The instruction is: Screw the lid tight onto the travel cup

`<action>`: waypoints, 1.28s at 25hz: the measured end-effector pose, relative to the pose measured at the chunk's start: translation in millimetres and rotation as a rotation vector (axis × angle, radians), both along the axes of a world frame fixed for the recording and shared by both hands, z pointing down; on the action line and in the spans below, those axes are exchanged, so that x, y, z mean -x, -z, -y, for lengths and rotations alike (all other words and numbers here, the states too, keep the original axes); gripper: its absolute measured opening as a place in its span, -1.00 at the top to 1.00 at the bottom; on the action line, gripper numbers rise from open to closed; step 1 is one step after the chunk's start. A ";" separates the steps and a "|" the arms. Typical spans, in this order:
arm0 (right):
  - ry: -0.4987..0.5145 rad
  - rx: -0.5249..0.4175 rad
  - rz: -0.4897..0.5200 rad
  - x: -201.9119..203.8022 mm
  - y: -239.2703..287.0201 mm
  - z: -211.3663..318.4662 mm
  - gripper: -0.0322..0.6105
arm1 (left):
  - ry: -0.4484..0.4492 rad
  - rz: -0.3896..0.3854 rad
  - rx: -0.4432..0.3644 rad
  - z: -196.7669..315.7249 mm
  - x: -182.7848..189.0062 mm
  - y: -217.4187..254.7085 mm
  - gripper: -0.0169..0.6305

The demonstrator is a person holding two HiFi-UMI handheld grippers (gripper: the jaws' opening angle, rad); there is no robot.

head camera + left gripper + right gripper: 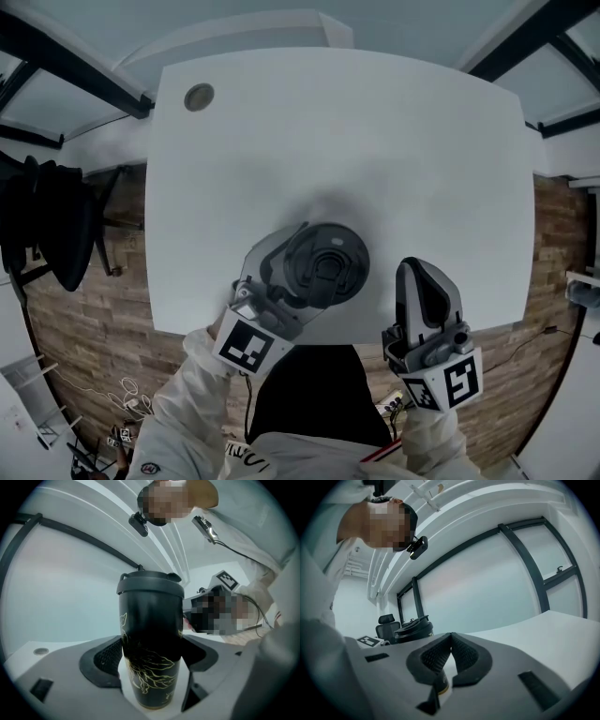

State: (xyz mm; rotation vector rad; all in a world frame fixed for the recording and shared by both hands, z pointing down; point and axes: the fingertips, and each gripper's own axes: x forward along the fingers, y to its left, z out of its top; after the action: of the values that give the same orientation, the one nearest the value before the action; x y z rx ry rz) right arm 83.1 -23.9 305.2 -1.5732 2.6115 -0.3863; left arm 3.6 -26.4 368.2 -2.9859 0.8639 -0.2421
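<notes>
A black travel cup [150,644] with gold line drawings stands upright near the front edge of the white table [375,141]. Its dark lid [326,265] sits on top. My left gripper [151,660] reaches in from the lower left and is shut on the cup's lower body, one pad against each side. My right gripper [424,272] hovers to the right of the cup, apart from it. Its jaws are shut with nothing between them. In the right gripper view the lid [412,629] shows to the left, behind the closed pads [464,656].
A round cable grommet [199,97] sits at the table's far left corner. A black office chair [56,230] stands left of the table on the wooden floor. Cables lie on the floor at the lower left. The table's front edge runs just below the cup.
</notes>
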 end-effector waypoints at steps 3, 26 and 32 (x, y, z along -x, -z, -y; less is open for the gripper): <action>0.044 -0.016 0.042 3.3 5.2 -1.3 0.83 | -0.008 -0.009 -0.003 -0.1 -0.6 1.4 -0.26; 1.009 -0.173 -0.139 116.9 33.9 -2.4 -0.47 | -0.309 -0.029 0.029 -2.3 0.2 -4.5 -0.25; 1.052 -0.195 -0.152 122.9 34.8 -2.1 -0.45 | -0.330 -0.038 0.038 -3.7 -1.8 1.0 -0.25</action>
State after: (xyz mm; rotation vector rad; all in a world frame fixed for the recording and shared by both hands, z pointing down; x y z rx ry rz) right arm -39.8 -21.8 270.4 -0.0631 3.2360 -0.0298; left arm 5.4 -22.7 367.2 -3.1130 0.3597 -0.1933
